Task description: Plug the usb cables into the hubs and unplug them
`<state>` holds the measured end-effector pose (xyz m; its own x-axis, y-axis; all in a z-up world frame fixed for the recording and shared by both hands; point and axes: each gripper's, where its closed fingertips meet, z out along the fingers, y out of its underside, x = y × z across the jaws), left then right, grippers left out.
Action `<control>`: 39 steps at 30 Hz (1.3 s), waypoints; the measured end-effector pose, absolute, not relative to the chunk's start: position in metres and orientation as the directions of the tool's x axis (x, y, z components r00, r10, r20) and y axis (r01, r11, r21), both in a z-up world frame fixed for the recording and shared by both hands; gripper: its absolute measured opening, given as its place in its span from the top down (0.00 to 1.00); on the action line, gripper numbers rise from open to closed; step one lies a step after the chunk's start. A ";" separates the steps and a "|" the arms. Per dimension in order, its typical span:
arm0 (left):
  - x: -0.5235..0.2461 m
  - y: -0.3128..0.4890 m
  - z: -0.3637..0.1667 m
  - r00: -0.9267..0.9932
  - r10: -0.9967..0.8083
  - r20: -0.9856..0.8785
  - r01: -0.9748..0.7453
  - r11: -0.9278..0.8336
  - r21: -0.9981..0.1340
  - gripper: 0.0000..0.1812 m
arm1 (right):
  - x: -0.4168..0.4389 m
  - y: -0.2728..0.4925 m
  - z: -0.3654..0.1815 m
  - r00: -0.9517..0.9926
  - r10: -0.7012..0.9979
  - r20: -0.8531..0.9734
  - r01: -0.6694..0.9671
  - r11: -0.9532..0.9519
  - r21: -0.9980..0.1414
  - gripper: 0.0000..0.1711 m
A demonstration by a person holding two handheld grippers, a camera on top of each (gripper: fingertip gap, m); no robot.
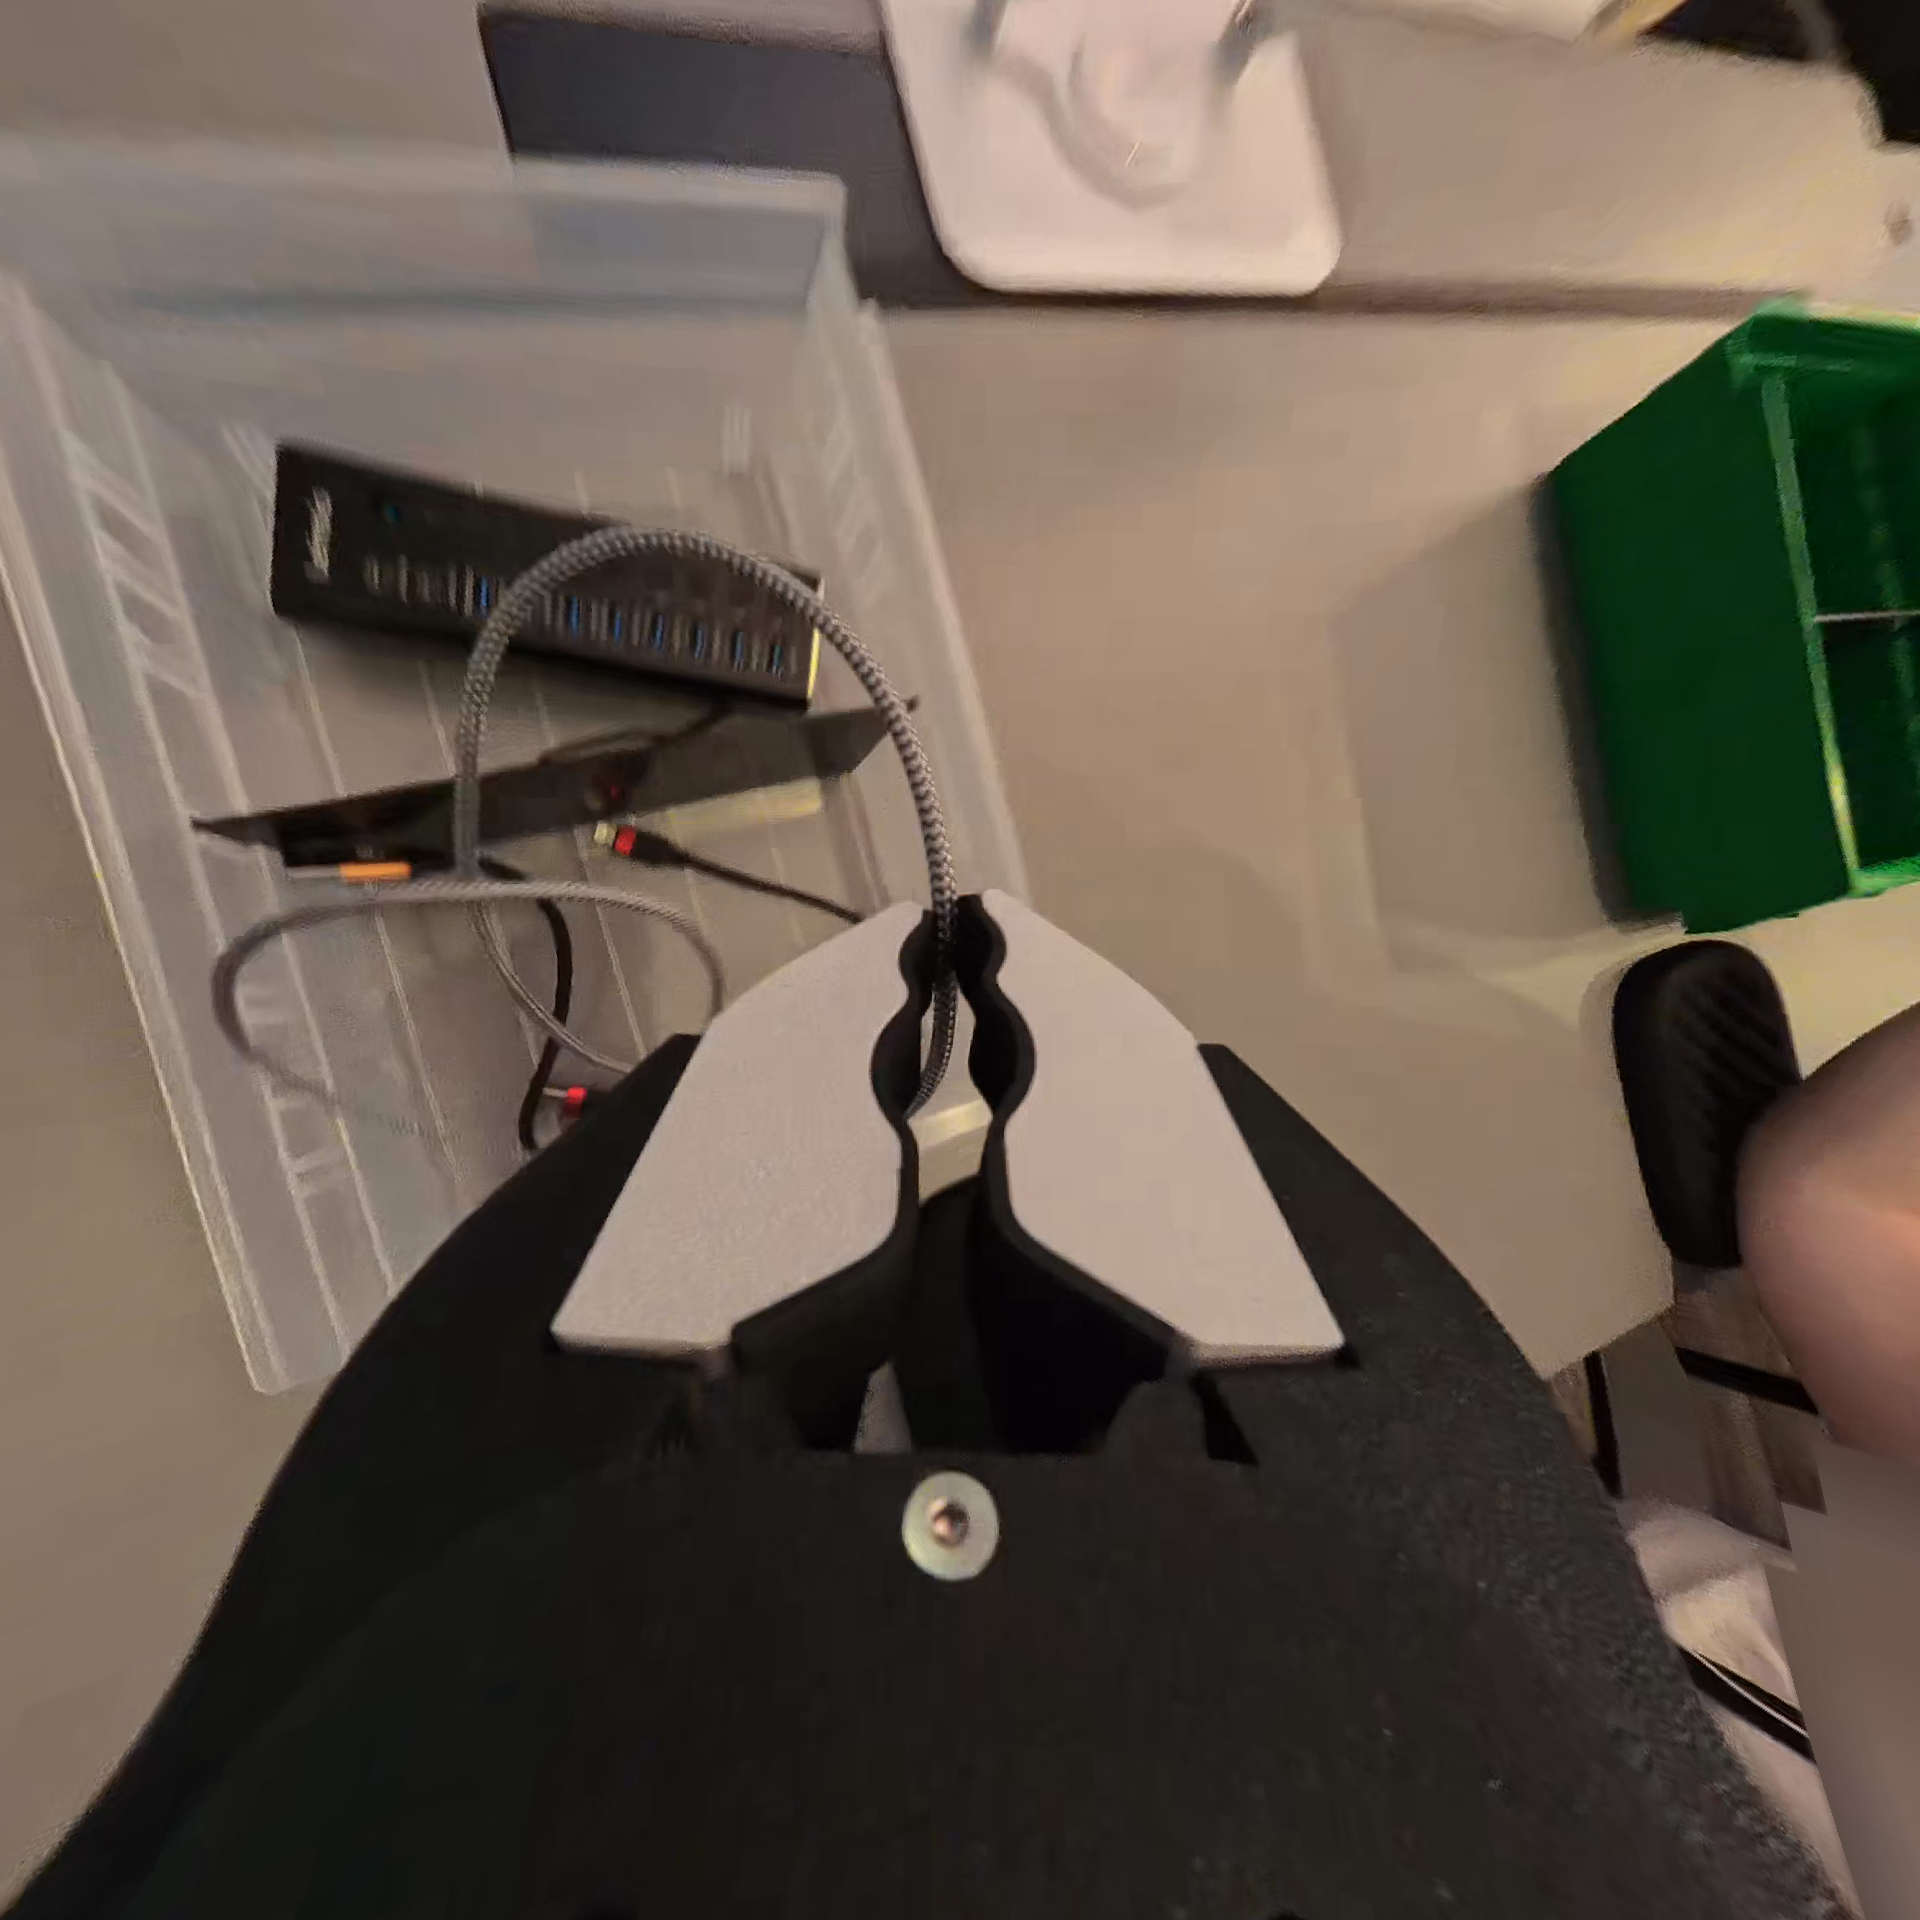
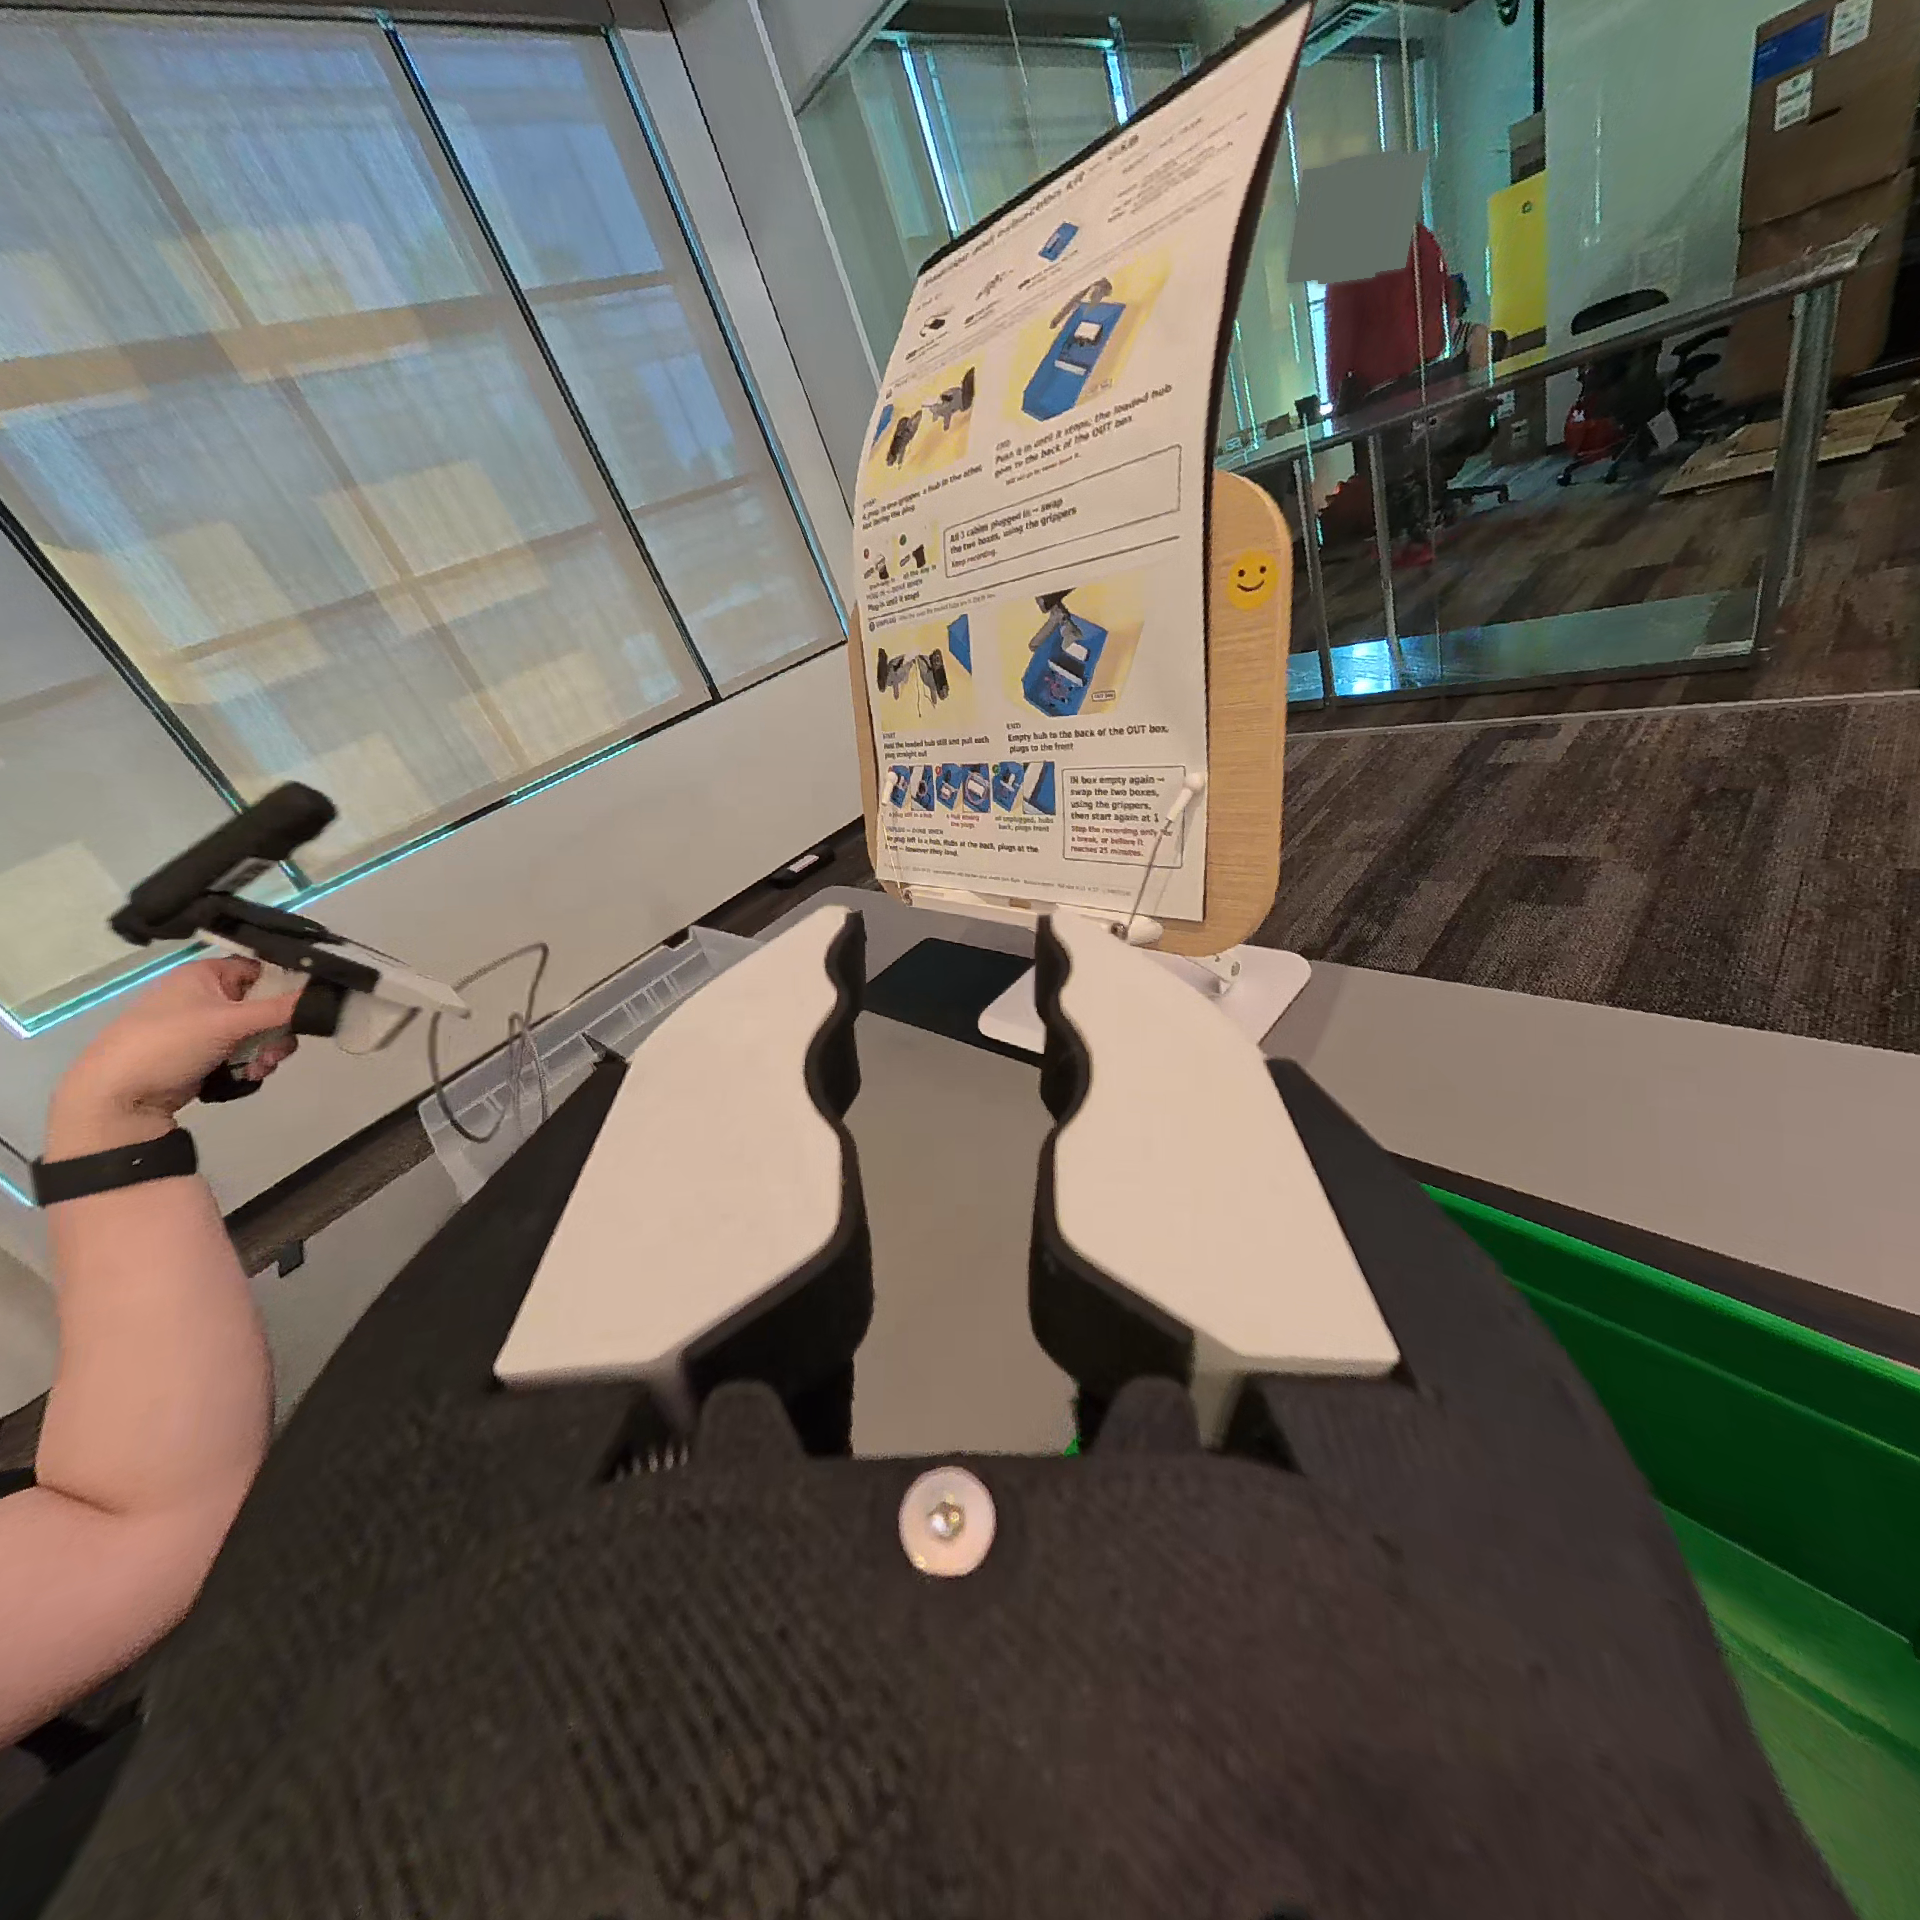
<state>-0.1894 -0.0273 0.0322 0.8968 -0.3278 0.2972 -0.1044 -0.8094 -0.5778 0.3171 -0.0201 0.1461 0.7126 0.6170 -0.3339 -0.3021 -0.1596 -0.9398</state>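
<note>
My left gripper (image 1: 951, 914) is shut on a grey braided usb cable (image 1: 665, 545), which arcs up from the fingertips and drops into a clear plastic bin (image 1: 156, 665). In the bin lie two black usb hubs (image 1: 540, 592) (image 1: 582, 779), a black cable with red-tipped plugs (image 1: 623, 840) and more grey cable. The right wrist view shows the left gripper (image 2: 457, 1006) held up at the left with the grey cable (image 2: 488, 1039) hanging from it. My right gripper (image 2: 948, 935) is open with nothing between its fingers, above the grey table.
A green box (image 1: 1745, 623) stands to the right, also in the right wrist view (image 2: 1714, 1455). An instruction sheet on a wooden stand (image 2: 1060, 540) with a white base (image 1: 1122, 166) stands at the table's far side. A person's arm (image 2: 135, 1247) holds the left gripper. The gap from one gripper's tips to the other's is roughly 50 cm.
</note>
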 end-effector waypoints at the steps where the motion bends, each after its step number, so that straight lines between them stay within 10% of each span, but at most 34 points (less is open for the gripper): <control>1: -0.182 -0.031 0.045 0.888 -0.363 0.281 -0.120 -0.775 -0.621 0.98 | 0.314 -0.020 0.148 0.711 0.623 -0.326 -0.300 -0.151 -0.942 0.82; 8: -0.079 -0.069 0.115 0.699 -0.703 0.128 -0.300 -0.452 -0.840 0.98 | 0.236 -0.024 0.153 0.646 0.747 -0.160 -0.149 -0.082 -0.985 0.81; 18: 0.012 -0.105 0.125 0.519 -0.854 0.031 -0.399 -0.274 -0.875 0.98 | -0.022 -0.100 0.077 0.082 0.994 -0.068 0.011 -0.069 -0.998 0.30; 32: 0.020 -0.116 0.151 0.446 -0.893 0.055 -0.287 -0.200 -0.937 0.98 | -0.079 -0.130 0.035 -0.099 0.960 -0.263 -0.085 -0.271 -0.959 0.78; 34: 0.018 -0.116 0.152 0.449 -0.892 0.046 -0.287 -0.193 -0.938 0.98 | -0.078 -0.137 0.030 -0.128 0.966 -0.225 -0.038 -0.231 -0.972 0.98; 39: 0.016 -0.128 0.171 0.413 -0.910 0.032 -0.208 -0.129 -0.970 0.97 | -0.049 -0.106 0.051 0.114 0.993 -0.001 0.043 -0.006 -0.999 0.98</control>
